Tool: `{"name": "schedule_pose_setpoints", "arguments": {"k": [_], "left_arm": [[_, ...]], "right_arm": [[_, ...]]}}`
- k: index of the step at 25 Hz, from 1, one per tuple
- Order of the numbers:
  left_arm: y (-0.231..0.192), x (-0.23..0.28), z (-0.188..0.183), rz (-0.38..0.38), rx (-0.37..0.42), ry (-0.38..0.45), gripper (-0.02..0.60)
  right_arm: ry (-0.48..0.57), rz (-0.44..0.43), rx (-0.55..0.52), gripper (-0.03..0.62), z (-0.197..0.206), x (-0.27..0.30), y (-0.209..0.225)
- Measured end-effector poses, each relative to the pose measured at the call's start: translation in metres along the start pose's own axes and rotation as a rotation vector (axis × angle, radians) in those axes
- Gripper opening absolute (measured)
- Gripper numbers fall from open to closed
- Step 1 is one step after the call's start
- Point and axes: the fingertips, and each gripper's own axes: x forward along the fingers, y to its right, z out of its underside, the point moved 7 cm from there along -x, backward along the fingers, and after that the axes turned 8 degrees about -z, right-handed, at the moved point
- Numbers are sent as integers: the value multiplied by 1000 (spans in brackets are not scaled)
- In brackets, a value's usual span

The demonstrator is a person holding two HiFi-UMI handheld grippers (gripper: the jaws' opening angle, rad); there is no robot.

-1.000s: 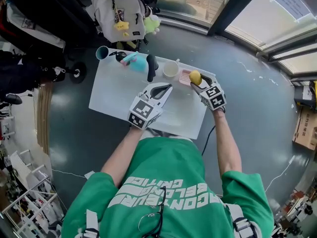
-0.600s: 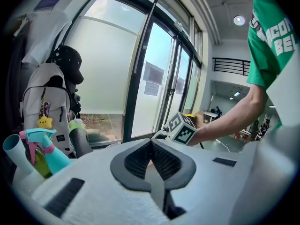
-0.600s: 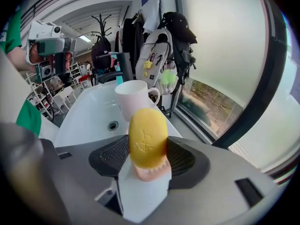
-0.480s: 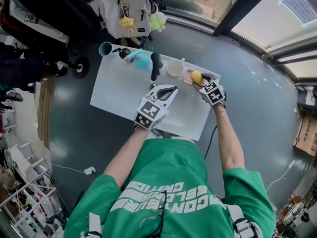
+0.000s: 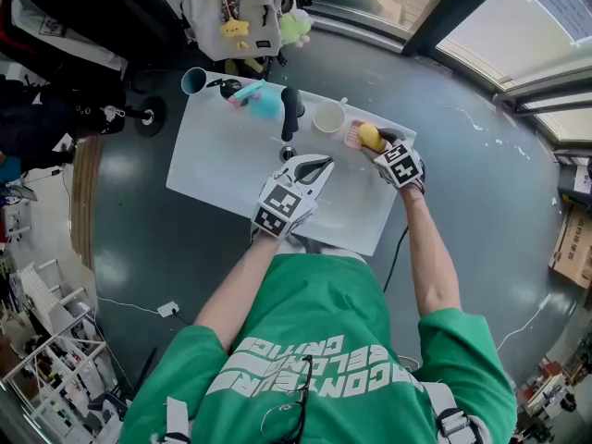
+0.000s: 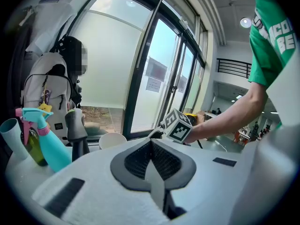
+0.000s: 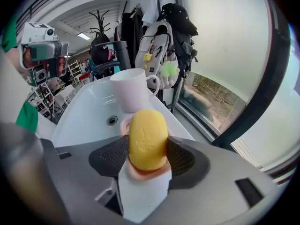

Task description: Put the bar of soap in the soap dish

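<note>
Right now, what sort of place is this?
Probably a mock washbasin station in a lab hall, not a bathroom: a white sink stands alone on grey floor, beside tall windows and a hung backpack.

White basin top (image 5: 222, 155), drain (image 5: 288, 154) near middle. Along far edge, left to right: teal cup (image 5: 193, 80), dark bottle (image 6: 30, 142), teal spray bottle (image 5: 264, 100) with pink trigger, black tap-like post (image 5: 290, 109), white cup (image 5: 328, 117). White backpack (image 5: 231, 12) behind basin, yellow charm (image 5: 228, 29) and green plush (image 5: 296, 28) hanging on it. Black cable (image 5: 393, 257) across grey floor. Cardboard box (image 5: 566, 243) at far right.
</note>
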Motion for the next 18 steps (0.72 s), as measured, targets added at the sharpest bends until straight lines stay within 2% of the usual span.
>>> {"name": "schedule_pose_setpoints", "arguments": {"k": [18], "left_arm": [[4,2,6,17,2,-15,8]], "right_arm": [[23,60,68,249,20,-9,11]]}}
